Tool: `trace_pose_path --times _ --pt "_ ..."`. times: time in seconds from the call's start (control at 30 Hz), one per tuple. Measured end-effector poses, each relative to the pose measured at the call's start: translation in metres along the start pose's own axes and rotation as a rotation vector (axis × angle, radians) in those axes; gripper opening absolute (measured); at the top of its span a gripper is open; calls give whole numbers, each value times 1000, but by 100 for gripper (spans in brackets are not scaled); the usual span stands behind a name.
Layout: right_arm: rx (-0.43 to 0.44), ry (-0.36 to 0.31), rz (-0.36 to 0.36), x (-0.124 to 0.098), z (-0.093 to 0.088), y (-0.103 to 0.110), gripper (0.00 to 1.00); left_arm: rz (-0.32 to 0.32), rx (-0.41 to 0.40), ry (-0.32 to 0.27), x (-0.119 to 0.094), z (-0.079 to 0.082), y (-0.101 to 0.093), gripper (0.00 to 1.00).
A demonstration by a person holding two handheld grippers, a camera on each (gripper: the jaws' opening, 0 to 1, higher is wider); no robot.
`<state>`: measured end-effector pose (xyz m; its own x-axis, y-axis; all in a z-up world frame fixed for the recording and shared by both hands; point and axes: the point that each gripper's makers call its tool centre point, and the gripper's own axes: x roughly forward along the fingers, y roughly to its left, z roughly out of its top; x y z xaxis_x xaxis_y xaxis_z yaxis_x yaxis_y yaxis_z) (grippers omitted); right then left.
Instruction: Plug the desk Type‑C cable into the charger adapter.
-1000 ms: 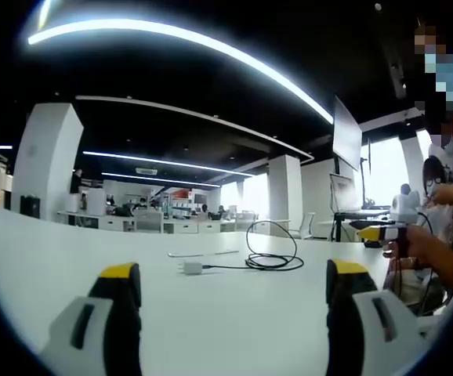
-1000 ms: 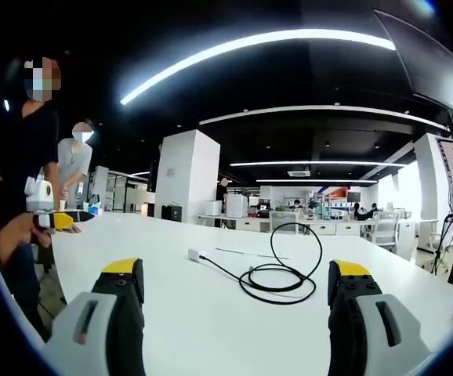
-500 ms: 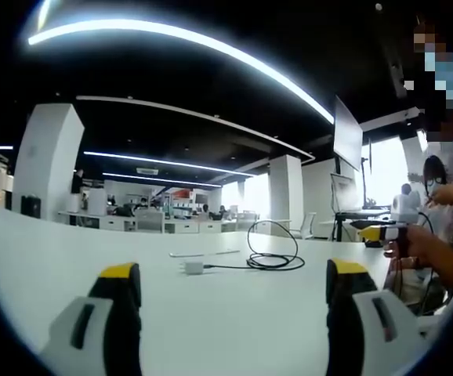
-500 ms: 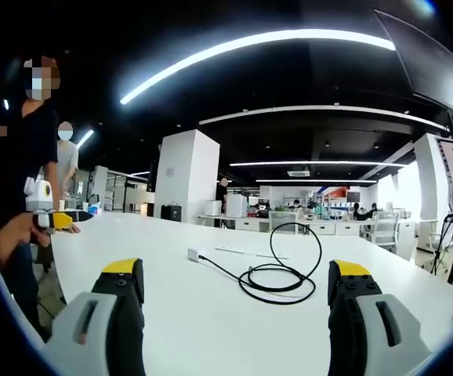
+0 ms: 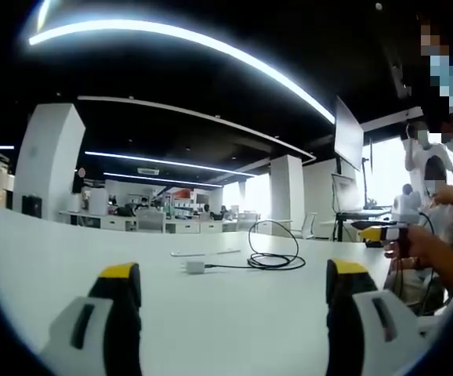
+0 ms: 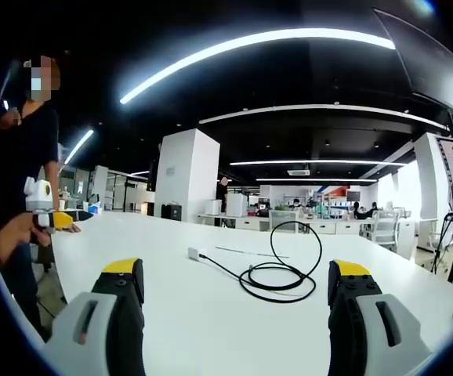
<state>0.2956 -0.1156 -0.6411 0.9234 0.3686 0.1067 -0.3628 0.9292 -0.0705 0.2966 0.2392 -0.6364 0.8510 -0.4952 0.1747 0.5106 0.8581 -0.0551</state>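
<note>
Right gripper view: both my tools (image 6: 236, 301) (image 5: 234, 301) gape wide, gripping nothing, black cable (image 6: 277, 274) coiled at 12 o'clock on desk (image 6: 211, 329), white adapter (image 6: 193, 254) at 11.

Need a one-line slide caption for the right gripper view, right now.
Open right gripper low over the white table, facing a coiled black cable and small white adapter.

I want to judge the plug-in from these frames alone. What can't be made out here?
- Charger adapter, left gripper view: too small to show its port.
- Cable, right gripper view: its end at the adapter is too small to tell plugged or loose.
- Thin white strip on the table: too small to identify.
</note>
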Motion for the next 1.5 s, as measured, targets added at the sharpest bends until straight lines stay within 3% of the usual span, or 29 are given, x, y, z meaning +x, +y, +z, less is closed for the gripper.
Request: trace_pose_path --times 1.03,1.5 --pt "10 6 -1 0 -6 1 100 26 -4 -5 -8 -1 8 100" --pt "14 -4 -8 -3 -3 -2 100 12 3 3 -3 0 2 100"
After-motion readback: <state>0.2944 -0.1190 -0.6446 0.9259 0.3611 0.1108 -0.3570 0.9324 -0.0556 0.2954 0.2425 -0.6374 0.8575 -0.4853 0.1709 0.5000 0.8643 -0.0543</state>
